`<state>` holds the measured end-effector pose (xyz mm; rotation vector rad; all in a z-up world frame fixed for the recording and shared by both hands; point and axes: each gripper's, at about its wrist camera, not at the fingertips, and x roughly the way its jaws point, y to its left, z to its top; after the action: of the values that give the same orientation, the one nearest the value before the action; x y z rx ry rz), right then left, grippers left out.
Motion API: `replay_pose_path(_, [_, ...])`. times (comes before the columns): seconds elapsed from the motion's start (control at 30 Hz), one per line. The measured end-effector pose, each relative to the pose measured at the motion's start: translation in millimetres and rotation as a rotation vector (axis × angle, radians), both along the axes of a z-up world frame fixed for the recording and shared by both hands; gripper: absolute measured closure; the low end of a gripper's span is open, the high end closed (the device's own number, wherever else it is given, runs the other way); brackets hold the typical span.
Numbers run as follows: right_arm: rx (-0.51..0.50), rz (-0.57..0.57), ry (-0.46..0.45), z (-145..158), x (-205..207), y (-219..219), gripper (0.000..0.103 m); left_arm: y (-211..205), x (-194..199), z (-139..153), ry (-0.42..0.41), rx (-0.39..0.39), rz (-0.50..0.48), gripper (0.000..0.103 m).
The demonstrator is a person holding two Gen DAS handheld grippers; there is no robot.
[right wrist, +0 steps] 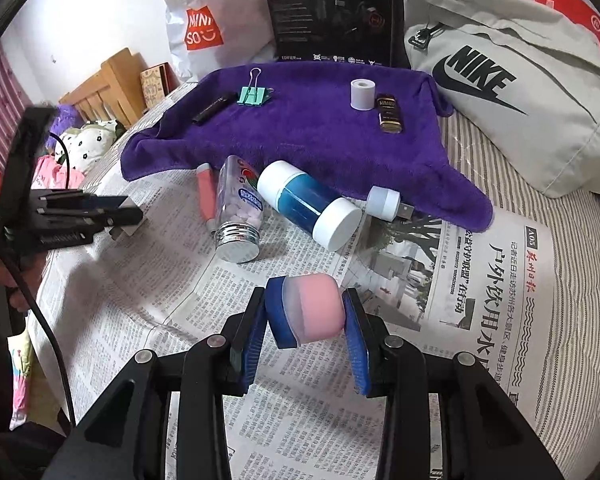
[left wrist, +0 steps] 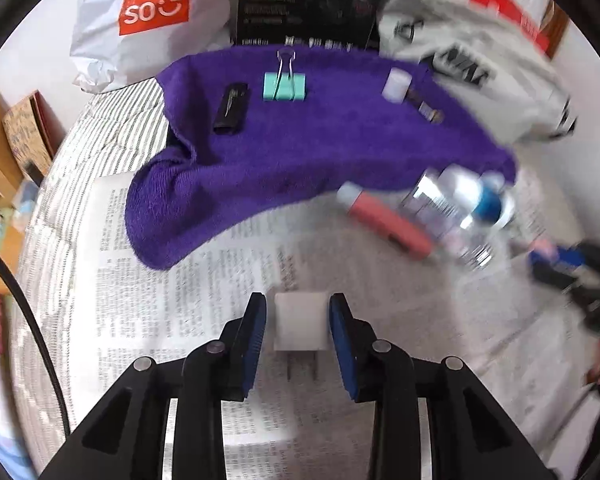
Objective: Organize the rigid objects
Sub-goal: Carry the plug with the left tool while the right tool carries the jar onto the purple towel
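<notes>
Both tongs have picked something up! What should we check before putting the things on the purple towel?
1. Left tongs hold the white plug: cannot tell. It sits between the pads, but thin gaps show on both sides.
2. Right tongs hold the pink cap: ok, though it sits tilted.
3. Free room on the towel: ok, its middle is bare between the clip and the white roll.
4. Way to the towel for the right tongs: not ok, the blue bottle and the pill jar lie across it.
5. Tongs apart from each other: ok.
</notes>
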<state>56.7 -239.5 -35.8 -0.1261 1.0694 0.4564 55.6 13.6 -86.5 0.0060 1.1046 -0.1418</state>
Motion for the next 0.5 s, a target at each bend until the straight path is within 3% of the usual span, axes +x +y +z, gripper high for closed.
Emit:
replay_pose_path(0.2, [0.0, -0.005, 0.011, -2.9, 1.7, -1.0, 0.065, 1.1, -1.8, -5.8, -0.018, -0.018, -0.003, 0.076])
replay_pose_path(0.5, [0.014, 0.019, -0.004, 5.3, 7.0, 3.4, 0.066, 6.7, 2.4, 1.2, -0.018, -0.058, -0.009, 0.077])
